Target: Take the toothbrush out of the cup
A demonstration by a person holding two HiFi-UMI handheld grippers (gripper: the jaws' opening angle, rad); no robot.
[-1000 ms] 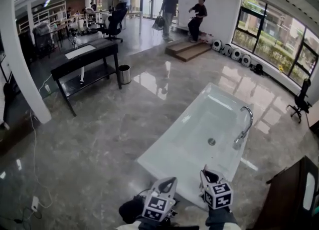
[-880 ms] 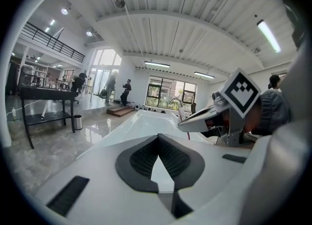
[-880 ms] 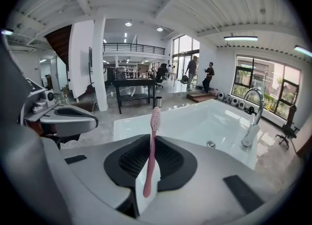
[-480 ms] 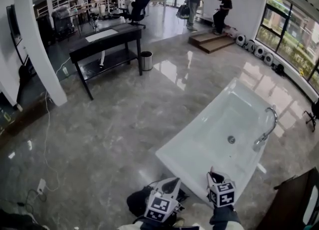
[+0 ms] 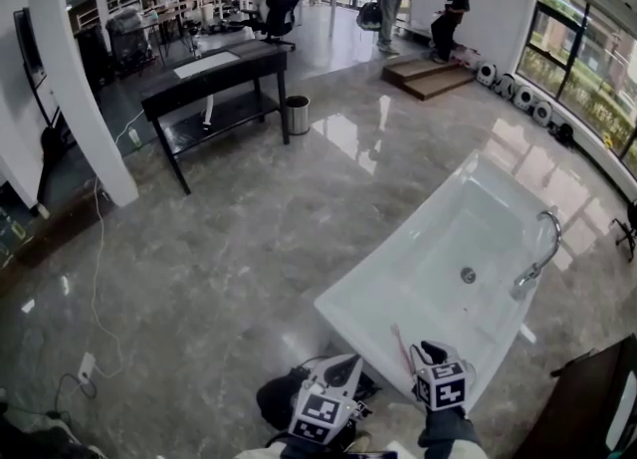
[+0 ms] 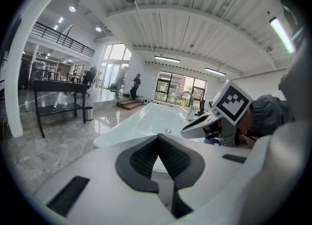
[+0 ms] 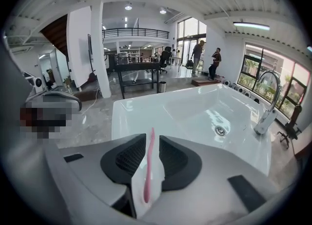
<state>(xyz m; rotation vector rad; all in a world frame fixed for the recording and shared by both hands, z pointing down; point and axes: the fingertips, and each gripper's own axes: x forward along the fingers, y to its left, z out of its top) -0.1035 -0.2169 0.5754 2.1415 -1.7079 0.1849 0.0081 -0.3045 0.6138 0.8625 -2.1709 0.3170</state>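
A thin pink toothbrush point(image 7: 148, 166) lies lengthwise between the pads of my right gripper point(image 7: 152, 142), over the near rim of a white basin point(image 7: 117, 116). The right jaws are opening, and a gap shows beside the handle. In the head view the toothbrush point(image 5: 401, 344) shows as a thin pink line just left of the right gripper point(image 5: 424, 351), at the basin's near corner point(image 5: 338, 304). My left gripper point(image 6: 157, 138) is shut with nothing between its pads and sits left of the right gripper point(image 6: 204, 127). No cup is in view.
A chrome faucet point(image 5: 538, 256) stands at the basin's right edge, with the drain point(image 5: 468, 275) in the basin floor. A black table point(image 5: 214, 74) and a small bin point(image 5: 298, 114) stand far off on the marble floor. People stand by the steps at the back point(image 5: 423, 4).
The head view has shifted so the basin sits further right. Both grippers hold near the basin's near corner. The pink toothbrush now shows beside the right gripper.
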